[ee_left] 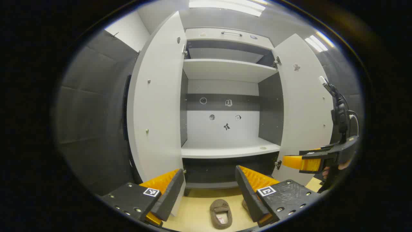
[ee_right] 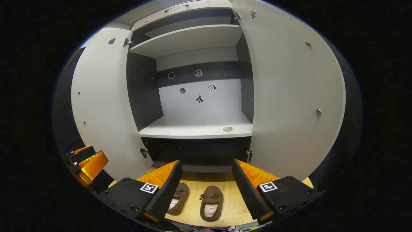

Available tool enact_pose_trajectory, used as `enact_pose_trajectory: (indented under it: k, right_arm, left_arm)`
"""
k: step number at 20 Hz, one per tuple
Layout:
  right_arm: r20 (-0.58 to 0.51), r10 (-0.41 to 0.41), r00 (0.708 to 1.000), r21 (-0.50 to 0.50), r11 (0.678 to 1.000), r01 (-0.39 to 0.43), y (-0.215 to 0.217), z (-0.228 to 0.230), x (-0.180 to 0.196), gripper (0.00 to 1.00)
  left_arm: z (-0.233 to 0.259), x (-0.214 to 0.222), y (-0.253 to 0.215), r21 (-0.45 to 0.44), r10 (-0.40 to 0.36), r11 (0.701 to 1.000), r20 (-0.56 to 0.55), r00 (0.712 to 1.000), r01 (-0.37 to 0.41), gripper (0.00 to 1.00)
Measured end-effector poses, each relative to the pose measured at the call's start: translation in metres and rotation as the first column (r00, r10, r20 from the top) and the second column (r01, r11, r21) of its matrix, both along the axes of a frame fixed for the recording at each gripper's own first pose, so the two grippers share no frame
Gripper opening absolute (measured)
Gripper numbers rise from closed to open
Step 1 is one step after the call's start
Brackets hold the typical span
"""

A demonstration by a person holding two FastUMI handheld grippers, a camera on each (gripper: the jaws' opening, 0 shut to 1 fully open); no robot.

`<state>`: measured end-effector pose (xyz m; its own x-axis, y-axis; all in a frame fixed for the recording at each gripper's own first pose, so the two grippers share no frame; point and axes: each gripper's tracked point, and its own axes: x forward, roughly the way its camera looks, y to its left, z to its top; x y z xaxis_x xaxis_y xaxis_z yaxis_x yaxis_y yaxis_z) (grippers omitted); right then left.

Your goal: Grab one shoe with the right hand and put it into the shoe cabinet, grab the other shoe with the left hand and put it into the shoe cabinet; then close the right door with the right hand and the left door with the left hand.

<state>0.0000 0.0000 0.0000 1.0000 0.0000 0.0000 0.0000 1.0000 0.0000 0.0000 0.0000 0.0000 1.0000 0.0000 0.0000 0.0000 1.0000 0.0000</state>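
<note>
Two brown slippers lie side by side on the wooden floor before the cabinet: one shoe (ee_right: 211, 202) between my right gripper's fingers' line of sight, the other shoe (ee_right: 179, 198) partly behind a finger. In the left gripper view one slipper (ee_left: 220, 213) lies on the floor below. The shoe cabinet (ee_left: 225, 151) stands with its left door (ee_left: 157, 106) and right door (ee_left: 305, 109) both swung wide. My left gripper (ee_left: 209, 190) is open and holds nothing. My right gripper (ee_right: 207, 187) is open above the shoes, apart from them; it also appears at the right (ee_left: 302, 162) in the left gripper view.
The cabinet's middle shelf (ee_right: 196, 130) is bare except a small round fitting (ee_right: 228, 129). An upper shelf (ee_left: 225, 69) sits above, stickers mark the back panel. The other gripper (ee_right: 88, 164) shows at the lower left in the right gripper view. Grey padded walls flank the cabinet.
</note>
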Motion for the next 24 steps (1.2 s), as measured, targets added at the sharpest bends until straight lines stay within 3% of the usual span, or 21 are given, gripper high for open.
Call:
enact_pose_trajectory:
  k: [11,12,13,24]
  right_arm:
    - [0.074,-0.085,0.994,0.024,0.996,0.083,-0.02,0.016,-0.011,0.98]
    - [0.077,-0.095,0.992,0.031,0.995,0.093,-0.022,0.016,-0.012,0.98]
    - [0.08,-0.106,0.991,0.038,0.994,0.103,-0.025,0.016,-0.014,0.98]
    - [0.06,-0.14,0.988,0.059,0.989,0.137,-0.033,0.008,-0.013,0.98]
  left_arm:
    - [0.012,0.008,-0.006,-0.014,-0.059,0.998,0.03,0.998,0.059,1.0]
    - [0.012,0.01,-0.007,-0.02,-0.069,0.997,0.031,0.997,0.07,0.93]
    - [0.013,0.012,-0.008,-0.025,-0.079,0.996,0.031,0.996,0.08,0.99]
    - [0.011,0.029,0.0,-0.033,-0.097,0.995,0.024,0.995,0.098,0.99]
